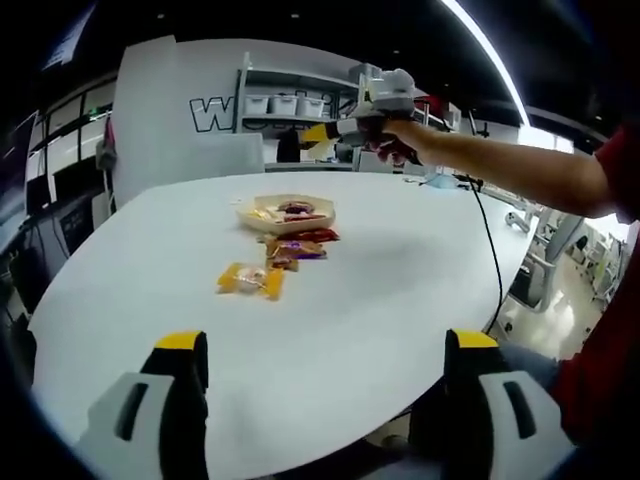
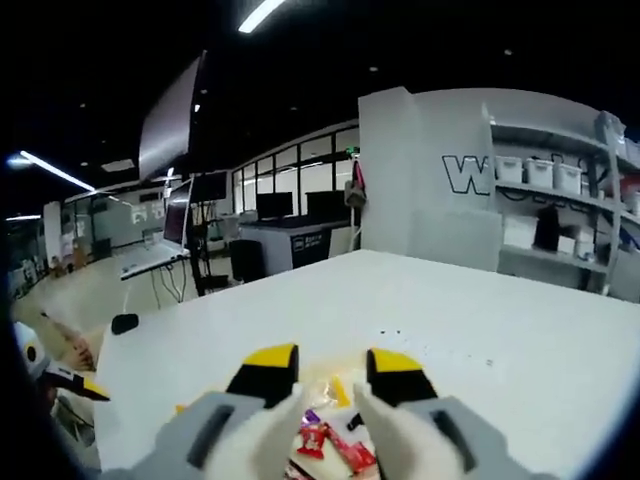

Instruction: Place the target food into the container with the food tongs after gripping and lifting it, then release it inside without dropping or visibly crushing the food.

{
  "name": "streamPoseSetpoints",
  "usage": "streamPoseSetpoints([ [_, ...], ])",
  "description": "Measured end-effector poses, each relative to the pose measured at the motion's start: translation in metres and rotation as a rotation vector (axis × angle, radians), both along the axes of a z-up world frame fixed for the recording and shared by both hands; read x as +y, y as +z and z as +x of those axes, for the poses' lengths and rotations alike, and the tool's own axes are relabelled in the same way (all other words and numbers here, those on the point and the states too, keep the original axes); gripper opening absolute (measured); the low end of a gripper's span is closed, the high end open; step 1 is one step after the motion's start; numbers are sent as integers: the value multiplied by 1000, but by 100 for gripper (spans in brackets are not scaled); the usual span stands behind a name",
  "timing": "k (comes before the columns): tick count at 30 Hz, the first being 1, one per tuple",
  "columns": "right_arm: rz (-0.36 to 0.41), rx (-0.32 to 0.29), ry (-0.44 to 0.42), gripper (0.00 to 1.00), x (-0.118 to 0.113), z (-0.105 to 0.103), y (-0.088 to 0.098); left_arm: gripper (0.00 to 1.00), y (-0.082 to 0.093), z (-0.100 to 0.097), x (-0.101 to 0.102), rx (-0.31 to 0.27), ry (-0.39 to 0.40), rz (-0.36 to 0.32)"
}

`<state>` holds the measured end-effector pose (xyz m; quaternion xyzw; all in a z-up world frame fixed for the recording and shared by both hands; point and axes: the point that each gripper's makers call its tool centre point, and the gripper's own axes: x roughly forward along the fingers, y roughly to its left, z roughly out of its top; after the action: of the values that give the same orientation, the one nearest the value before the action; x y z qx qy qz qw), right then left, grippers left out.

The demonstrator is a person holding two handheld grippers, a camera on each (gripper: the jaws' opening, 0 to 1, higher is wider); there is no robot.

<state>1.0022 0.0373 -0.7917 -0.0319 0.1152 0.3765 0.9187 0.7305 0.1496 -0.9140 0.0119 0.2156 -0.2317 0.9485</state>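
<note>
Wrapped snacks (image 1: 292,249) lie in a short row near the middle of the white worktop (image 1: 380,300), just in front of a shallow beige bowl (image 1: 286,212) holding more packets; the nearest packet (image 1: 251,279) is yellow-orange, those behind it red and purple. In the left gripper view the left tool (image 1: 325,385) stands wide apart, empty, over the near edge, and the right tool (image 1: 318,133) hangs above the bowl in a hand (image 1: 398,140). The right gripper view looks down past its slightly parted tips (image 2: 333,375) at red and yellow wrappers (image 2: 335,440).
</note>
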Motion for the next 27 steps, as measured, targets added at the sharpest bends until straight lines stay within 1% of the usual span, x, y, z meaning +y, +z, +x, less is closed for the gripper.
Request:
streamPoseSetpoints([
  [4, 15, 8, 9, 22, 1, -6, -1, 96, 0, 0, -2, 2, -4, 1],
  [10, 0, 21, 13, 21, -1, -10, -13, 96, 2, -1, -4, -2, -8, 2],
  [17, 4, 41, 8, 21, -6, -9, -23, 96, 1, -2, -5, 2, -10, 3],
  [27, -8, 54, 14, 22, -6, -15, -34, 96, 2, -3, -7, -1, -14, 4],
])
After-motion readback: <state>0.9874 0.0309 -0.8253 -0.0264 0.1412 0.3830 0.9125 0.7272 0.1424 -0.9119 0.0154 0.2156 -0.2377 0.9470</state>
